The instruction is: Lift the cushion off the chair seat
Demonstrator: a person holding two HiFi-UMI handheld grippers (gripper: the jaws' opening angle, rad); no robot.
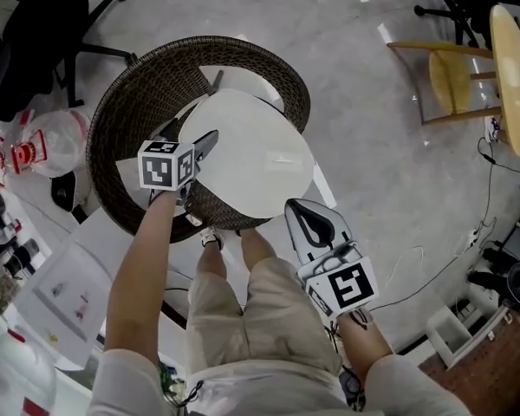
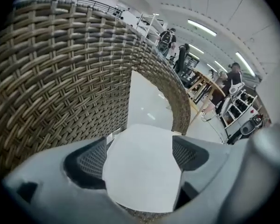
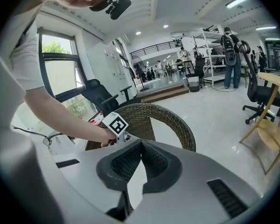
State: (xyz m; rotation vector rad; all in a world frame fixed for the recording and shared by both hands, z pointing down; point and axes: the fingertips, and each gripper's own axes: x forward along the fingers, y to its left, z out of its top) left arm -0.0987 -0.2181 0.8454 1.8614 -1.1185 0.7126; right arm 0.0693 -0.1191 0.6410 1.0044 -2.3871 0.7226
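Far left: a black office chair [image 1: 35,24] and printed sheets [image 1: 65,293] on the floor, the print too small to read.
Wicker chair [image 1: 121,120]: a round tub of woven cane, its high back curving round behind the seat.
Left hand-held gripper [image 1: 201,148]: reaches in over the chair's left side. Its jaws stand one on each side of the cushion's left edge, and both pads look pressed against the white material, so it reads as clamped on.
Cushion [image 1: 260,159]: plain white and close to round (no marked long axis). It lies on the chair seat and fills most of it, with no sign that it has left the seat.
Right hand-held gripper [image 1: 312,224]: jaws together and holding nothing. It hangs just off the chair's front rim, above the person's thigh, near the cushion's front right edge but not touching it.
What the lift turns on: the cushion runs rightward and away from the left gripper, which holds only one edge. The left hand is the nearer, so the free side would probably droop.
Writing: only black-and-white square markers on each gripper's cube; no brand or legible label on the cushion or chair.
Far right: a wooden chair [image 1: 455,81] beside a round wooden bench [image 1: 513,76].
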